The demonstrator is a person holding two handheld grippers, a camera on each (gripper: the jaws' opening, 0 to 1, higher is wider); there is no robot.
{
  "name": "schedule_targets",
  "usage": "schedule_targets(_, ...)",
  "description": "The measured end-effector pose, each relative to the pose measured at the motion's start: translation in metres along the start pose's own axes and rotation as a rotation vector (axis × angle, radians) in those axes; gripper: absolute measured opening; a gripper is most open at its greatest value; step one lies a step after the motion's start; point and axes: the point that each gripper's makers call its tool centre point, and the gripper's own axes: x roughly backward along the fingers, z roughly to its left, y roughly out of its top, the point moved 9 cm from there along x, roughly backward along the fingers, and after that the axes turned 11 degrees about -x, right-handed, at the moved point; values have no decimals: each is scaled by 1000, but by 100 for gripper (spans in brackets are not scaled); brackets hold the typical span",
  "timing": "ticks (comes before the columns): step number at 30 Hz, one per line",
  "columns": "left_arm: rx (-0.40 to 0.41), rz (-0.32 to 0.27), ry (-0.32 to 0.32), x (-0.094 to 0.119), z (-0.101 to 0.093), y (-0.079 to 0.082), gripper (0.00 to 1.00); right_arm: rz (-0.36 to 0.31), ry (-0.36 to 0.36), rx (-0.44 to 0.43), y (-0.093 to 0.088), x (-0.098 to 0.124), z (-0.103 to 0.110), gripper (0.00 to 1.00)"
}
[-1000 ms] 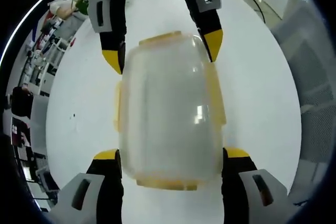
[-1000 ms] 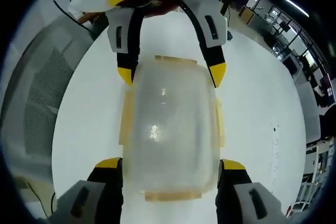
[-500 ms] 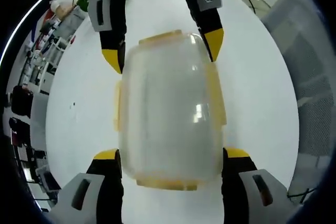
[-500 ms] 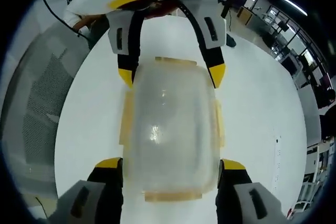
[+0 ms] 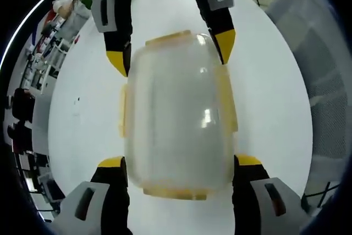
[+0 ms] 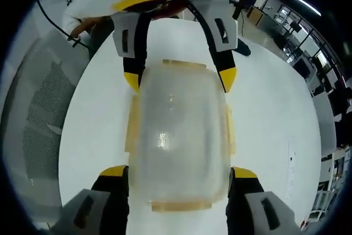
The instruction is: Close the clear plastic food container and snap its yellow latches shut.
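Between both tongs [image 5: 176,163] [image 6: 177,171], clamped from opposite ends, the container [image 5: 177,116] could slip if either grip loosens over the desk [image 5: 82,92].

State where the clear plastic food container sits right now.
In both views the container lies mid-frame on the white table, between the left gripper at one end and the right gripper at the other.
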Motion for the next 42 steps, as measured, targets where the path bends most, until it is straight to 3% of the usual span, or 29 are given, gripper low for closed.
schedule_targets(14, 3, 2, -5, 3, 0, -7, 75, 0, -1, 0, 8, -2, 0, 72)
schedule_targets(42, 16, -15, 0, -6, 29, -16, 75, -3, -3, 5, 11, -5, -31, 72)
